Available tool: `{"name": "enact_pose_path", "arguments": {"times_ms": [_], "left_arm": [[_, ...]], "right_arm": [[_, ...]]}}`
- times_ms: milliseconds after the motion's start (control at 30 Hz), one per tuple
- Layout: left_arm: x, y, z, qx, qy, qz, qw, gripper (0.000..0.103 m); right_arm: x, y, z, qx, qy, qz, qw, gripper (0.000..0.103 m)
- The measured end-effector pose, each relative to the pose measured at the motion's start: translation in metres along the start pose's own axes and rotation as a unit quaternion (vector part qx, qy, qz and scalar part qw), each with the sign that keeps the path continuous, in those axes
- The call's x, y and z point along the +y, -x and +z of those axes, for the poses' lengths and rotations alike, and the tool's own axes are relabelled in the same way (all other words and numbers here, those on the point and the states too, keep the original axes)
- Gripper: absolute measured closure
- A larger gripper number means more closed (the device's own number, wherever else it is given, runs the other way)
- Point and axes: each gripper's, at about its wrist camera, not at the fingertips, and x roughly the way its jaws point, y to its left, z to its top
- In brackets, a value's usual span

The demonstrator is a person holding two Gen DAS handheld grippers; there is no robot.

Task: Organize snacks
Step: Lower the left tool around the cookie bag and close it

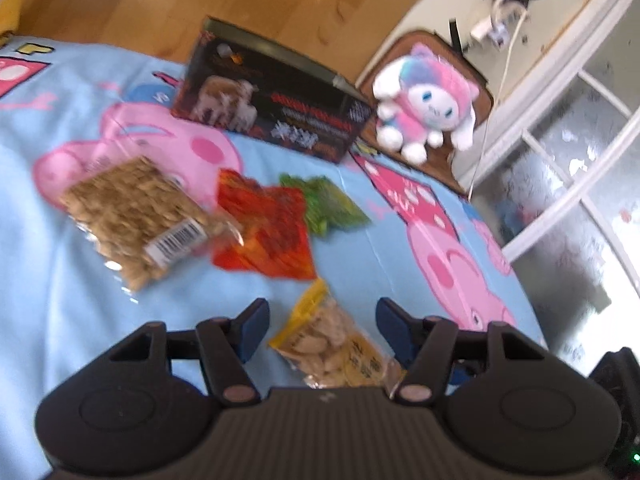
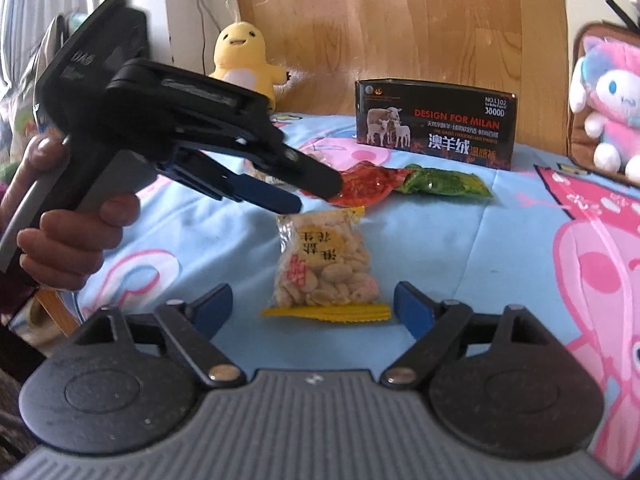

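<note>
A yellow-edged peanut packet [image 2: 325,266] lies on the blue cartoon bedsheet [image 2: 460,248], between the tips of my open right gripper [image 2: 313,307]. My left gripper [image 1: 322,326] is open just above the same packet [image 1: 334,346]; in the right wrist view it hovers [image 2: 316,192] over the packet's far end. Beyond lie a red snack pack [image 1: 266,228], a green snack pack [image 1: 328,208] and a clear bag of seeds [image 1: 138,216]. A dark box [image 1: 272,108] with sheep pictures stands behind them.
A pink-and-white plush [image 1: 428,104] sits on a brown cushion at the right. A yellow plush [image 2: 242,58] stands against the wooden headboard [image 2: 380,24]. A white glazed door [image 1: 568,168] is at the right beyond the bed edge.
</note>
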Motion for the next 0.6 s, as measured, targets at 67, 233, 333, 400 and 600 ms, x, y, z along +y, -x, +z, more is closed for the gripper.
{"name": "enact_pose_path", "arguments": {"times_ms": [67,233,333,400,600], "left_arm": [[-0.007,-0.002,-0.003,0.001,-0.023,0.016,0.9996,0.061],[-0.009,0.002,-0.007,0.019,-0.015,-0.007,0.9997,0.068],[-0.013,0.005,-0.012,0.021,-0.022,-0.007,0.9995,0.063],[-0.015,0.007,-0.009,0.016,-0.023,0.0,0.9996,0.051],[-0.021,0.0,0.01,0.001,-0.03,-0.001,0.9996,0.027]], "right_arm": [[-0.002,0.004,0.0,0.002,0.016,-0.01,1.0,0.034],[-0.023,0.014,-0.005,-0.002,-0.004,-0.037,0.999,0.034],[-0.035,0.016,-0.006,0.0,-0.031,-0.035,0.999,0.033],[-0.035,0.017,-0.006,0.001,-0.03,-0.04,0.999,0.03],[-0.03,0.018,-0.01,0.001,-0.025,-0.043,0.999,0.027]]}}
